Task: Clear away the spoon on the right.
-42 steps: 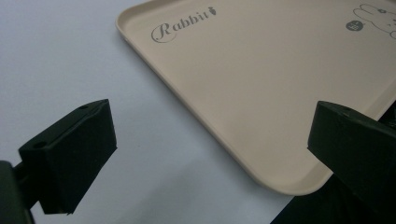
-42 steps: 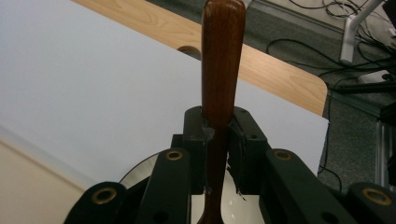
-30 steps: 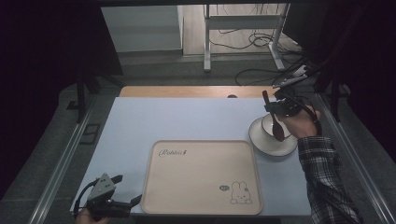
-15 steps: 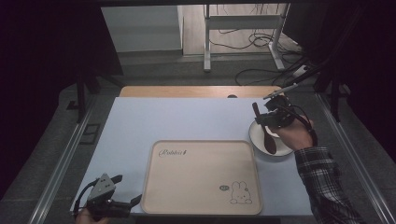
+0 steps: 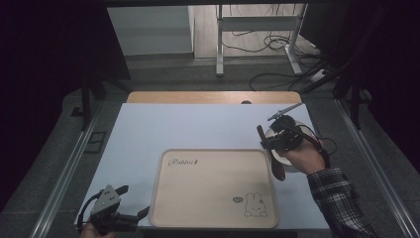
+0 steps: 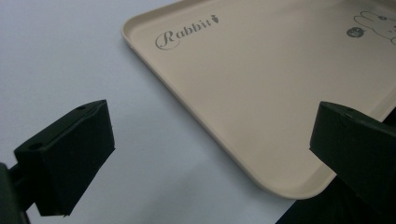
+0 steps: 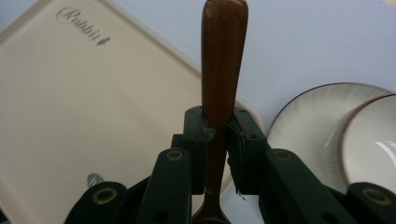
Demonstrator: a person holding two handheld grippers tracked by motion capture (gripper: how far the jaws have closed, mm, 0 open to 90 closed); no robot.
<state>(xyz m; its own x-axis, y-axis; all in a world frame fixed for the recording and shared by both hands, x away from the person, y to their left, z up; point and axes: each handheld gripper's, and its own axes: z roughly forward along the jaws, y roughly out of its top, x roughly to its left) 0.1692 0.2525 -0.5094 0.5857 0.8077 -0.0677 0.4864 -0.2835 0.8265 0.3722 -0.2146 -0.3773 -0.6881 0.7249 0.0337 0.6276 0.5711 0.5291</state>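
Spoon (image 7: pixel 223 56), dark brown wood, is clamped in our right gripper (image 7: pixel 218 135): both pads press on the handle from either side, jaws nearly together around it. In the right gripper view the handle end sticks up past the jaws and the bowl end drops out of sight below them. From the high view the spoon (image 5: pixel 276 161) hangs lengthwise under the right gripper (image 5: pixel 277 140), bowl end toward us, just off the right edge of the tray (image 5: pixel 213 223) and over the near-left part of the white dishes (image 5: pixel 303 130); we can't tell whether it touches either. Those dishes read in the right gripper view as a ribbed white plate (image 7: pixel 308 128) with a brown-rimmed bowl (image 7: pixel 373 140) sitting on it, right of the jaws. The tray is beige, rounded corners, "Rabbit" script top left and a small rabbit drawing (image 5: pixel 253 204) bottom right, flat on the pale blue table (image 5: pixel 173 124), nothing on it. Our right hand (image 5: pixel 302 156) with a plaid sleeve (image 5: pixel 341 198) comes in from the lower right. Our left gripper (image 5: pixel 134 214) sits at the near-left table corner, just beside the tray's near-left corner; in its own view the jaws stand wide apart with nothing between them, the tray corner (image 6: pixel 299 186) lying ahead of them.
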